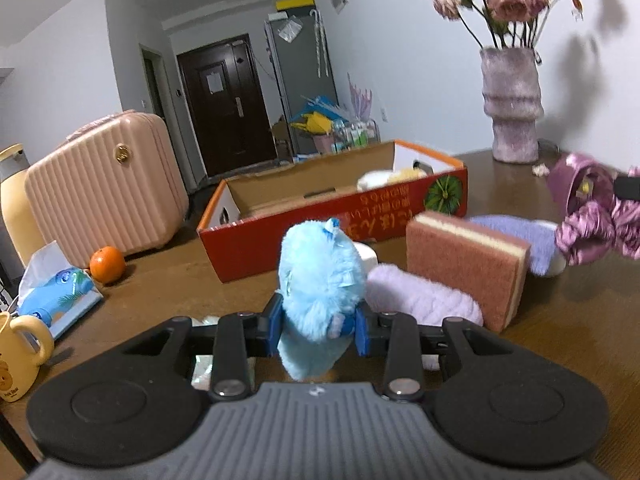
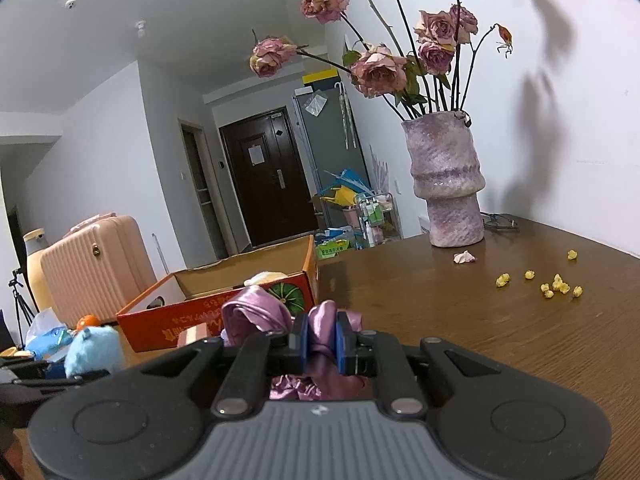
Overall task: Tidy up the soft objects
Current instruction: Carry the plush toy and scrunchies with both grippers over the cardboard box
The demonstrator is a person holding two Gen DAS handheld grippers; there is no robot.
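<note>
Both pairs of jaws are clamped on soft things. From the left wrist, the left gripper (image 1: 318, 330) sits at lower centre, its blue pads pressed into the sides of a fluffy blue plush (image 1: 320, 292) that stands up between them, above the table (image 1: 560, 340). Just right of the plush lies a lilac towel (image 1: 424, 300), and leaning beside that stands a pink sponge (image 1: 468, 268) on its edge. Behind the sponge is a purple cloth (image 1: 516, 236). At mid frame sits an open red box (image 1: 332, 220) with a pale plush (image 1: 390, 178) inside near its right end. At the right edge a shiny purple scrunchie (image 1: 592, 216) hangs blurred in the other gripper. On the left are an orange (image 1: 107, 264), a tissue pack (image 1: 56, 288), a yellow mug (image 1: 18, 356) and a pink suitcase (image 1: 104, 188). A vase (image 1: 512, 104) of dried roses stands at upper right.

From the right wrist, the right gripper (image 2: 322, 340) at lower centre is closed tight on the scrunchie (image 2: 256, 314), a fold of satin squeezed between the pads and more bunched to their left and below. The box (image 2: 224, 304) lies just behind it, left of centre. The blue plush (image 2: 94, 350) shows at lower left. The vase (image 2: 446, 180) stands on the table (image 2: 480, 328) at right, with a fallen petal (image 2: 464, 257) and yellow crumbs (image 2: 554, 284) scattered near it.
</note>
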